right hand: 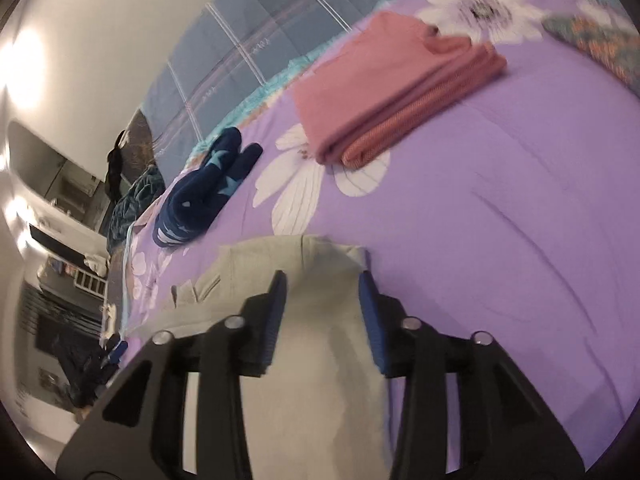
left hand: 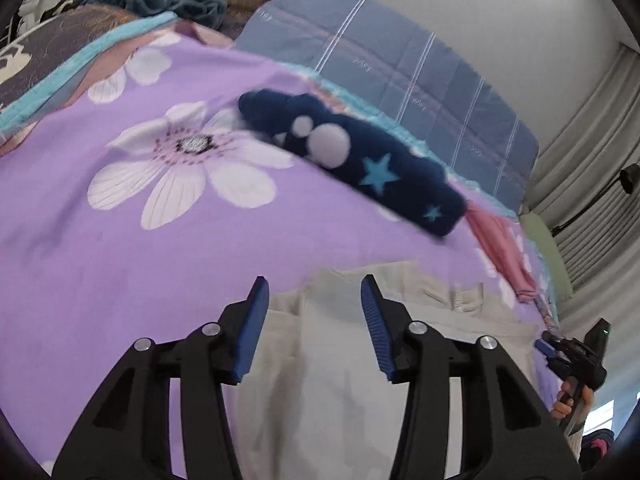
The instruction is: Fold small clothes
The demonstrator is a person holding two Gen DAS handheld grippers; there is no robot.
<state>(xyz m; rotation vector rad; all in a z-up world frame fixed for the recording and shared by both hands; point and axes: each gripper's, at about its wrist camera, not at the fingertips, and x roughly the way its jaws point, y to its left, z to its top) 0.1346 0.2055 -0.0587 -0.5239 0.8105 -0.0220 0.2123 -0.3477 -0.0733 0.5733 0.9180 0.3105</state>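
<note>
Left wrist view shows our left gripper with its blue-padded jaws standing apart and nothing between them, poised just above a pale beige cotton garment that lies flat on the bed's purple bedspread printed with white flowers, near the edge closest to us. Our right gripper is likewise spread open over the same beige garment, its pads clear of the cloth, hovering at the garment's far hem. Toward the far edge of the bed lie a folded dusty-pink cloth and a dark navy fleece piece with light blue stars, both well apart from the beige one; they look already dealt with. We judge that we are between folds on the beige garment: both grips are free and the cloth appears partly doubled, though the blur hides its exact layering. Next we would need to pick fresh hold points on one edge, close both jaws on the fabric together, and carry that edge over evenly so the layers stay aligned.
</note>
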